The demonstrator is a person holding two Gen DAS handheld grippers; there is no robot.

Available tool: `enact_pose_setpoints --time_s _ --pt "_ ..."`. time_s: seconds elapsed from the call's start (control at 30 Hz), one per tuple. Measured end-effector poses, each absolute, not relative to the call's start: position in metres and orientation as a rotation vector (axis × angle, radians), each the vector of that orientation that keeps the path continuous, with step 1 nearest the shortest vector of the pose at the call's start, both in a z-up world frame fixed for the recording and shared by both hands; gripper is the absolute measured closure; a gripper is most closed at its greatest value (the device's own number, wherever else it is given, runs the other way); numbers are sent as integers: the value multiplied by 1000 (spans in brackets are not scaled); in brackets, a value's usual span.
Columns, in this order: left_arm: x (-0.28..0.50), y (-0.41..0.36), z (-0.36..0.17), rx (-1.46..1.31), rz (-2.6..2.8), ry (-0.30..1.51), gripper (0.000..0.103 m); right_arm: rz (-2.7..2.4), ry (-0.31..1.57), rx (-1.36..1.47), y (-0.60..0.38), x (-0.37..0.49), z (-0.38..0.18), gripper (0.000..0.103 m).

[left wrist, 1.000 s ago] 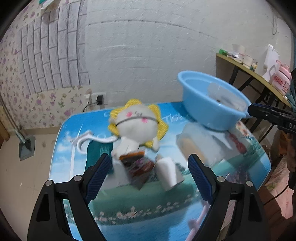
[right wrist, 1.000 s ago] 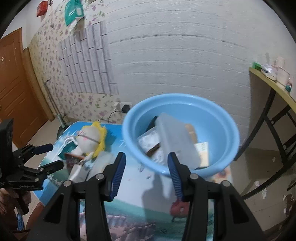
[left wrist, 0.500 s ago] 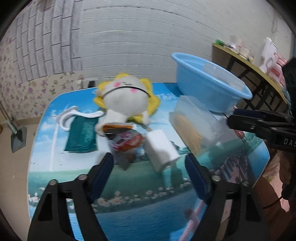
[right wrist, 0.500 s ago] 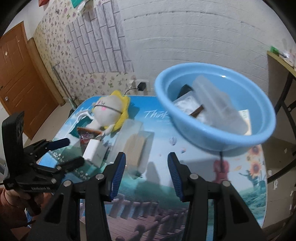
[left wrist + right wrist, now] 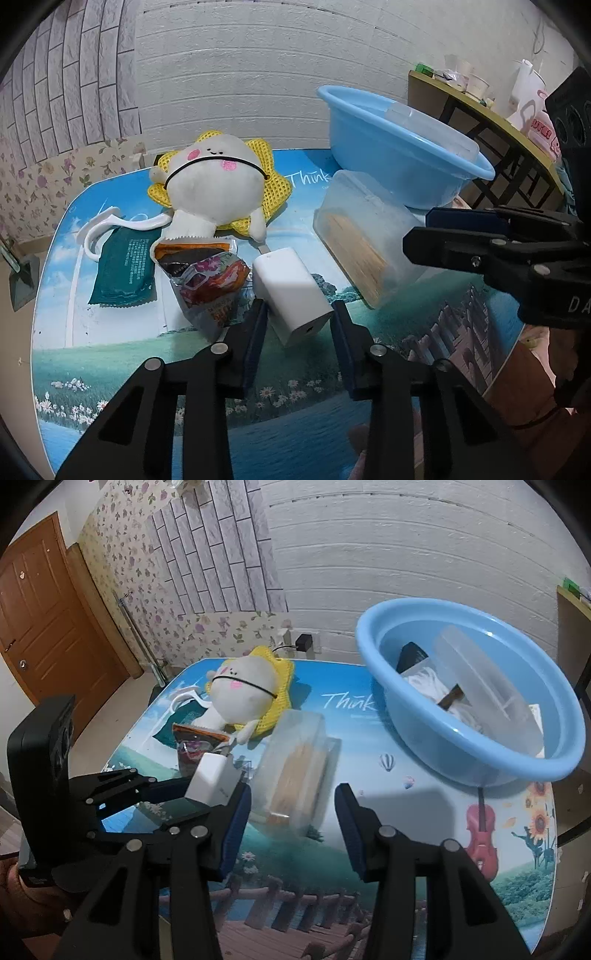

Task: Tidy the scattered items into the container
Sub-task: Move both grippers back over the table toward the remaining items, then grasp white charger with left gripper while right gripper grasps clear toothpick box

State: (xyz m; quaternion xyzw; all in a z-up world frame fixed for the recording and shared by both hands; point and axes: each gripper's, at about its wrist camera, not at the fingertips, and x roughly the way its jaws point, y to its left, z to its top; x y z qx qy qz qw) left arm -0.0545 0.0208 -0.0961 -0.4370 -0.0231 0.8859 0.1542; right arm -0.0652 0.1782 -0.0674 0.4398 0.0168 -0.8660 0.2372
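Lying across both views: bench [image 5: 122, 354] with printed landscape top. Standing at its far right: round light-blue plastic basin [image 5: 476, 760], right wrist view alone looking inside at a clear plastic box, white packet and dark item. Lying by the far edge: white plush doll with yellow mesh mane [image 5: 214, 184]. Resting before the basin: clear plastic box of tan sticks [image 5: 295, 768]. Showing fully in left view only: dark green sachet [image 5: 123, 271], colourful snack packet [image 5: 205, 275].

Having dropped lower than a second ago, left gripper [image 5: 297, 319] narrowing around white block charger [image 5: 291, 291], pads just beside it, contact unclear. Hovering apart, unchanged, nearer the stick box: right gripper [image 5: 291, 812].
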Motion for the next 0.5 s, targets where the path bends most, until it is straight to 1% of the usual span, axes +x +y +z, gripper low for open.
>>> enact_pose_setpoints --time_s 0.37,0.4,0.43,0.5 --pt "-50 13 -94 -1248 2542 -47 74 -2359 83 1249 172 -66 -78 57" --pt "-49 13 -94 -1248 2542 -45 74 -2358 86 1250 172 -66 -79 60" --pt "-48 12 -94 -1247 2542 -42 74 -2354 83 1248 174 -66 -79 68" --pt "-45 12 -93 -1246 2542 -34 75 -2355 85 1245 176 -64 -79 68"
